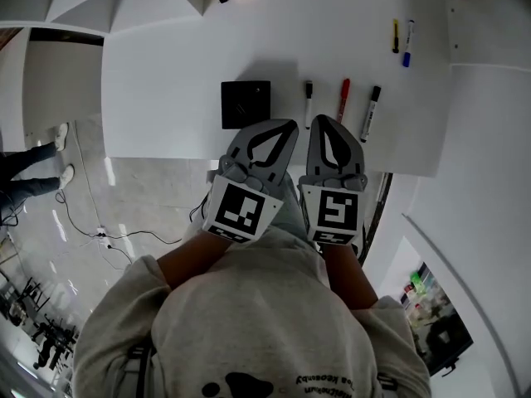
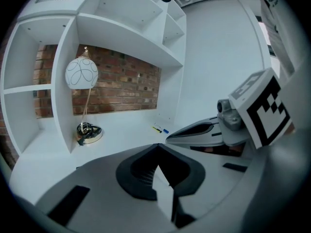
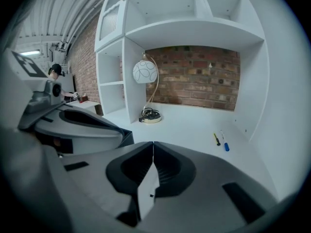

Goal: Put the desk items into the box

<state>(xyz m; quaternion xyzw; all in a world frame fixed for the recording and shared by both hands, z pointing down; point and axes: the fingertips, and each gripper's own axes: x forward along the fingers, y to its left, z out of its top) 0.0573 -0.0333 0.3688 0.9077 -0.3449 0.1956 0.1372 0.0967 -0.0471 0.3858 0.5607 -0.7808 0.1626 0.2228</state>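
At desk (image 1: 182, 73) edge, left gripper (image 1: 284, 128) and right gripper (image 1: 323, 123) are clenched, empty. Head view alone shows box (image 1: 246, 104) at 11 o'clock, markers (image 1: 343, 99) at 12; gripper views alone show lamp globe (image 3: 145, 72).

Globe lamp (image 3: 145, 72) in shelf unit (image 3: 194, 33) w/ brick wall (image 3: 199, 76) behind, cable (image 1: 133, 237) on floor (image 1: 149, 189)

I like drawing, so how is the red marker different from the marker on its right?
The red marker is red all over; the right marker is mostly white with a black cap. The right marker looks longer than the red marker. Both lie flat on the white desk, untouched.
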